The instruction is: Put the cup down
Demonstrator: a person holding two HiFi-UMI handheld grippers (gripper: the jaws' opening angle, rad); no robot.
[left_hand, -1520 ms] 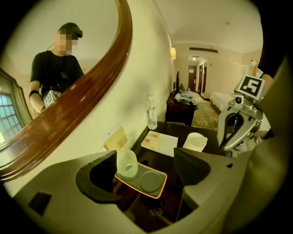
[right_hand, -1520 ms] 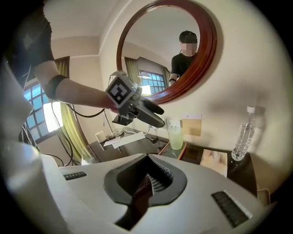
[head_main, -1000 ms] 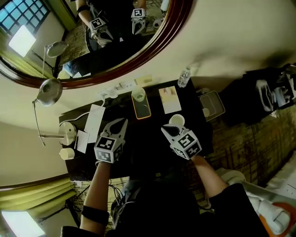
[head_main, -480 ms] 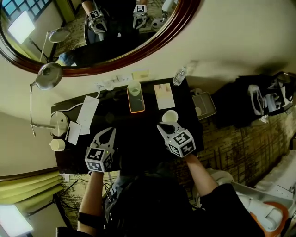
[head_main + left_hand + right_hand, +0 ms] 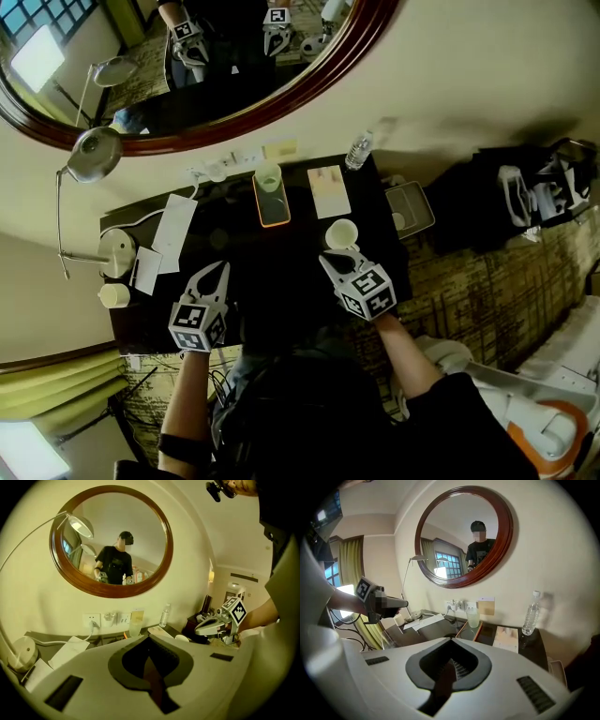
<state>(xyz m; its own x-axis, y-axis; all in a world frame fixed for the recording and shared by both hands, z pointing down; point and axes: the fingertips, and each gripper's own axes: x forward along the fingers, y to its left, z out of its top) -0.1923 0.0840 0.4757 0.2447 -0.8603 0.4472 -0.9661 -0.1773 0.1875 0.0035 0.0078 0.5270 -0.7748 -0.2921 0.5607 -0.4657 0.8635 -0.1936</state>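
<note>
Dark desk (image 5: pixel 281 262) bears the white cup (image 5: pixel 341 233), upright just ahead of the right gripper (image 5: pixel 328 262), clenched on nothing; the left gripper (image 5: pixel 217 271), likewise clenched empty, has drawn back nearer the desk's edge, so the cup seems already down

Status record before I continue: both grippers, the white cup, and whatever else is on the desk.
left gripper: shut, empty, over the near left of the desk
right gripper: shut, empty, tip close behind the white cup
white cup: upright on the desk, not held
tray: orange-rimmed, at the back, glass standing on it
other: booklet, water bottle, lamp
</note>
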